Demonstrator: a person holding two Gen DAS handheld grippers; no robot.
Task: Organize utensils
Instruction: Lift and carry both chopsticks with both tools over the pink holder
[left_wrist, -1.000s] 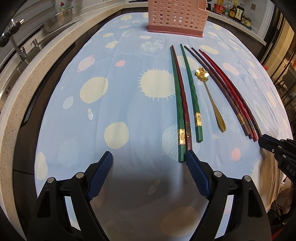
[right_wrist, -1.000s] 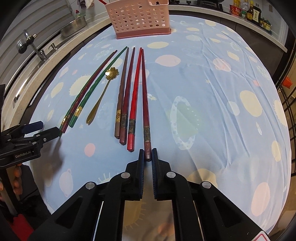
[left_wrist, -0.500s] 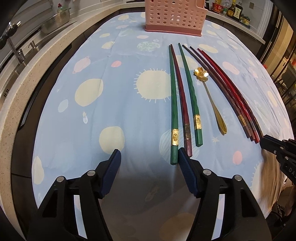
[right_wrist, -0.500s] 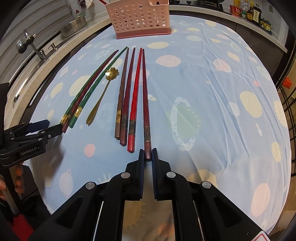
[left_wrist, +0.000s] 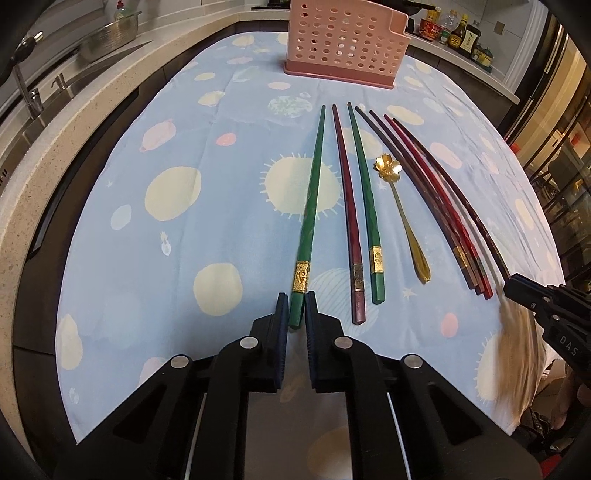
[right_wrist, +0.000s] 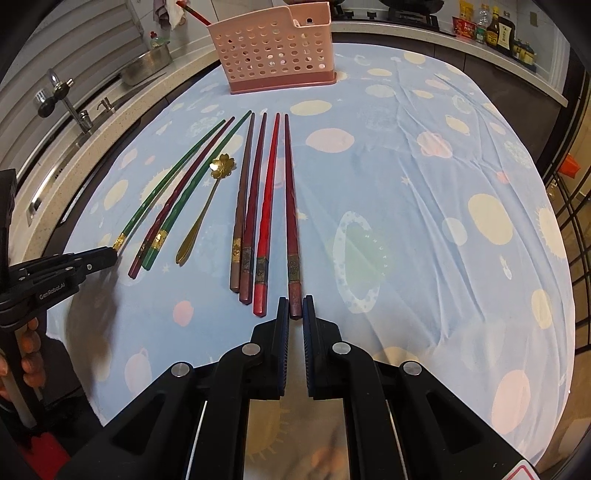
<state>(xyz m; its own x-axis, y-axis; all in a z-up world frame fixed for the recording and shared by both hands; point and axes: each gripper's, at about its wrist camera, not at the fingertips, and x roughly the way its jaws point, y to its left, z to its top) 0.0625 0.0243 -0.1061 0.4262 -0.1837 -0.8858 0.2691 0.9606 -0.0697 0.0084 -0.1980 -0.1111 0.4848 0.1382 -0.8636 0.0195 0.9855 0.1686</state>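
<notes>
Several chopsticks and a gold flower spoon (left_wrist: 402, 221) lie side by side on the blue spotted cloth (left_wrist: 147, 258). My left gripper (left_wrist: 295, 299) has its jaws closing on the thick end of the leftmost green chopstick (left_wrist: 314, 192), and the pads press on it. In the right wrist view that left gripper (right_wrist: 110, 256) sits at the gold band of the same green chopstick (right_wrist: 166, 184). My right gripper (right_wrist: 294, 301) is shut on the end of the rightmost dark red chopstick (right_wrist: 290, 192). A pink perforated utensil basket (left_wrist: 343, 44) stands upright at the far end.
A maroon and a green chopstick (left_wrist: 369, 206) lie left of the spoon, and three reddish ones (right_wrist: 255, 206) lie right of it. A stone counter with sink and tap (right_wrist: 66, 103) runs along the left. Bottles (left_wrist: 458, 37) stand at the back right. A hand (right_wrist: 29, 354) grips the left tool.
The left jaws have closed from wide open onto the green chopstick's end, and that chopstick now lies apart from its two neighbours. The right gripper has stayed shut and still.
</notes>
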